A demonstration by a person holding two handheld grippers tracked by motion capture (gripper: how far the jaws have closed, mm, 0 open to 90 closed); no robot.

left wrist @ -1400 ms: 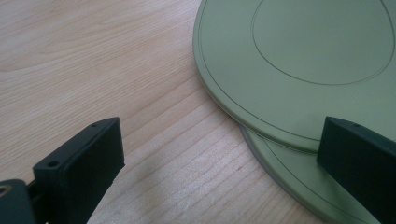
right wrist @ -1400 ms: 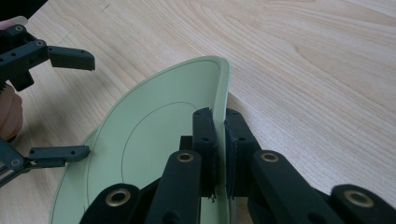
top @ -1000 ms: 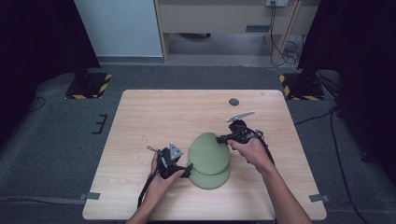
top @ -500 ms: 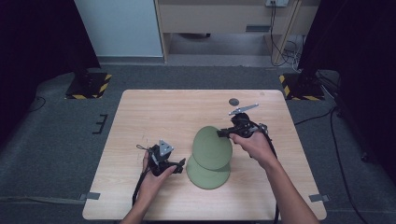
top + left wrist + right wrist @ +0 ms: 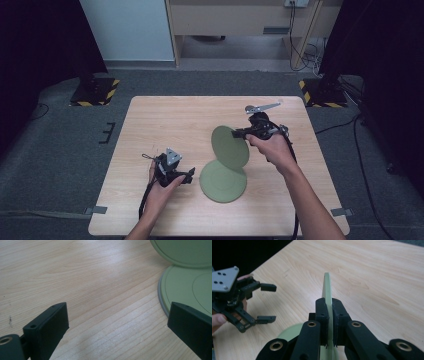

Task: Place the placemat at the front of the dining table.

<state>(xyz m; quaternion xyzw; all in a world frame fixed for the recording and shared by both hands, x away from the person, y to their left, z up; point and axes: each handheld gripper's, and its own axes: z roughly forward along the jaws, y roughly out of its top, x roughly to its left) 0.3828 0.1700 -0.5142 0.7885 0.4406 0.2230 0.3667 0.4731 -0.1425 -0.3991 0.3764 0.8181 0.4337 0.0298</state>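
Observation:
Two round green plates are on the wooden table [image 5: 165, 120]. One plate [image 5: 223, 181] lies flat near the front middle. My right gripper [image 5: 239, 133] is shut on the rim of the other plate [image 5: 230, 146] and holds it on edge, lifted above the flat one. In the right gripper view, the held plate [image 5: 326, 288] stands edge-on between the closed jaws of my right gripper [image 5: 329, 312]. My left gripper [image 5: 190, 175] stands open just left of the flat plate, holding nothing. In the left gripper view, the left gripper [image 5: 117, 312] has bare wood between its jaws, with the flat plate [image 5: 190, 290] beside its right jaw.
The person's forearms come in from the table's front edge. The far and left parts of the table show bare wood. Beyond the table stand a white panel [image 5: 125, 30] and a wooden cabinet [image 5: 235, 20]. Striped floor weights [image 5: 95, 92] sit at the far corners.
My right gripper has risen with the upper plate, tipping it up on edge off the lower plate. My left gripper has drawn back to the left, away from the plates.

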